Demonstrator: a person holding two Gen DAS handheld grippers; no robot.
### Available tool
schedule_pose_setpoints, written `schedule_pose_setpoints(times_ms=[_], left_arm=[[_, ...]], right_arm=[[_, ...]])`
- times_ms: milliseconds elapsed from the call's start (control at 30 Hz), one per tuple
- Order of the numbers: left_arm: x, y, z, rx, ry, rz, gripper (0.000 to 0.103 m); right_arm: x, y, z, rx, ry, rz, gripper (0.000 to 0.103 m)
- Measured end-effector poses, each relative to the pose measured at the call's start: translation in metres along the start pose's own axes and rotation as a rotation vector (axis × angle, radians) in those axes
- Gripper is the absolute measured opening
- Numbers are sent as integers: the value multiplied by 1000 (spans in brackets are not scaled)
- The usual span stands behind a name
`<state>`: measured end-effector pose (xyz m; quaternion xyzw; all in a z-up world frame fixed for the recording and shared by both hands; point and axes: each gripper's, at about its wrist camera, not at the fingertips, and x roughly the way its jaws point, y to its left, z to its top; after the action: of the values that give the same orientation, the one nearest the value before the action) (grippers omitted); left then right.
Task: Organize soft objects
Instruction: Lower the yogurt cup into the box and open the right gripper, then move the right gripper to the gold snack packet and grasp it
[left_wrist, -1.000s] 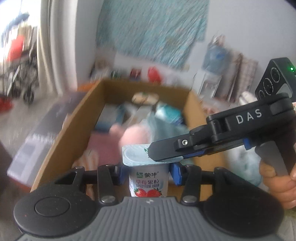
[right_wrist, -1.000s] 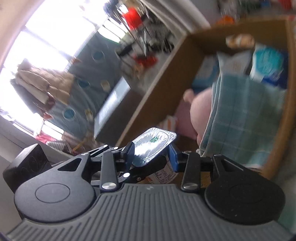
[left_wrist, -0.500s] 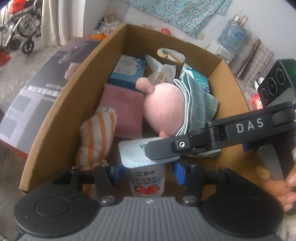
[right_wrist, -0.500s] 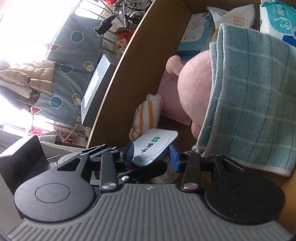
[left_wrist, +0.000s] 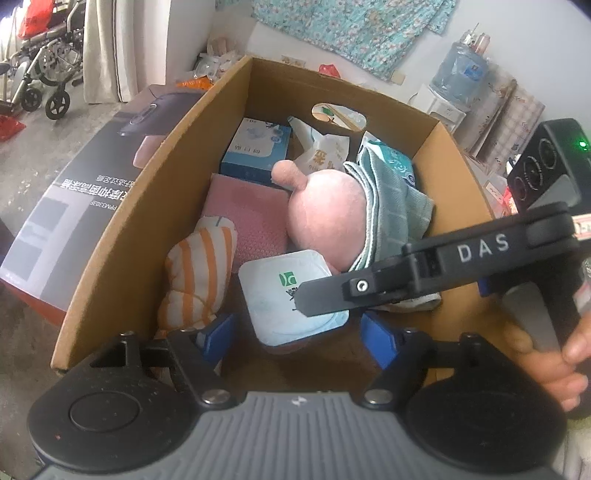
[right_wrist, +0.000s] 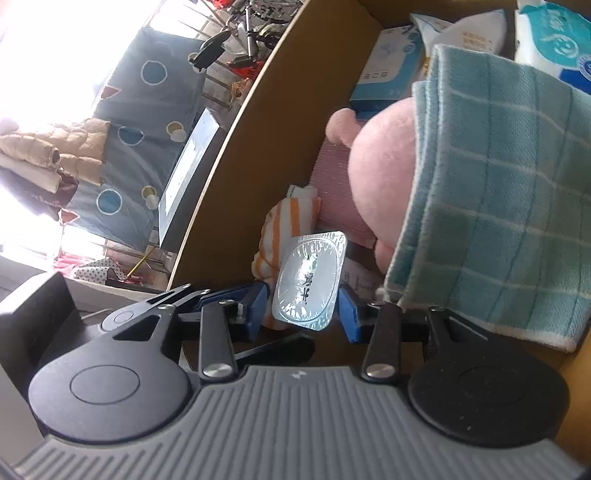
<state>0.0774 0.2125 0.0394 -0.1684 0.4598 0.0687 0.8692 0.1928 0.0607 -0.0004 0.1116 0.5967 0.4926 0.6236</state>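
A yogurt cup (left_wrist: 288, 295) with a foil lid sits in the near end of the cardboard box (left_wrist: 147, 206). It also shows in the right wrist view (right_wrist: 308, 280). My left gripper (left_wrist: 295, 338) is open, its blue pads apart on either side of the cup. My right gripper (right_wrist: 303, 306) is open too, spread wide around the cup's lid. A finger of the right gripper (left_wrist: 332, 295) lies across the lid. In the box are a pink plush toy (left_wrist: 328, 218), a teal checked towel (right_wrist: 498, 184), an orange-striped cloth (left_wrist: 199, 273) and a pink cloth (left_wrist: 251, 214).
At the far end of the box lie a blue tissue box (left_wrist: 255, 151), a white packet (left_wrist: 325, 151) and a wipes pack (left_wrist: 391, 162). A dark printed carton (left_wrist: 85, 199) leans against the box's left wall. A water jug (left_wrist: 458, 77) stands at the back right.
Both grippers have opened and let go of the yogurt cup, which now sits lower in the box. The view has tilted down into the box.
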Motion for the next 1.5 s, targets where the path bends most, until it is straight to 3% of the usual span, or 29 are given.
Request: schedule_pose_setpoints(times_ms=[133, 200, 400, 500, 600, 800, 1033, 1167, 1267, 1400, 1500], left_arm=[[-16, -6, -4, 12, -48, 20, 80], [-27, -12, -7, 34, -98, 41, 89], [-70, -55, -27, 178, -297, 139, 95], [-88, -81, -40, 261, -380, 109, 98], [-99, -113, -54, 347, -426, 25, 100], [-84, -185, -77, 490, -376, -164, 100], [-43, -265, -121, 654, -250, -318, 100], [-14, -296, -147, 731, -200, -325, 99], [10, -310, -157, 759, -194, -295, 93], [32, -324, -165, 807, -191, -274, 76], [42, -329, -166, 822, -169, -287, 71]], right_arm=[[-9, 2, -1, -2, -8, -1, 61], [-22, 7, -3, -23, -33, 24, 64], [-97, 24, -24, -108, -163, 95, 73], [-157, 24, -51, -156, -269, 93, 77], [-220, 15, -85, -196, -385, 26, 80], [-309, -28, -156, -159, -559, -179, 88], [-337, -101, -211, -35, -578, -372, 88], [-330, -136, -224, -24, -545, -501, 88], [-330, -168, -221, 59, -538, -518, 88], [-319, -201, -198, 147, -534, -549, 83], [-305, -219, -174, 154, -504, -595, 75]])
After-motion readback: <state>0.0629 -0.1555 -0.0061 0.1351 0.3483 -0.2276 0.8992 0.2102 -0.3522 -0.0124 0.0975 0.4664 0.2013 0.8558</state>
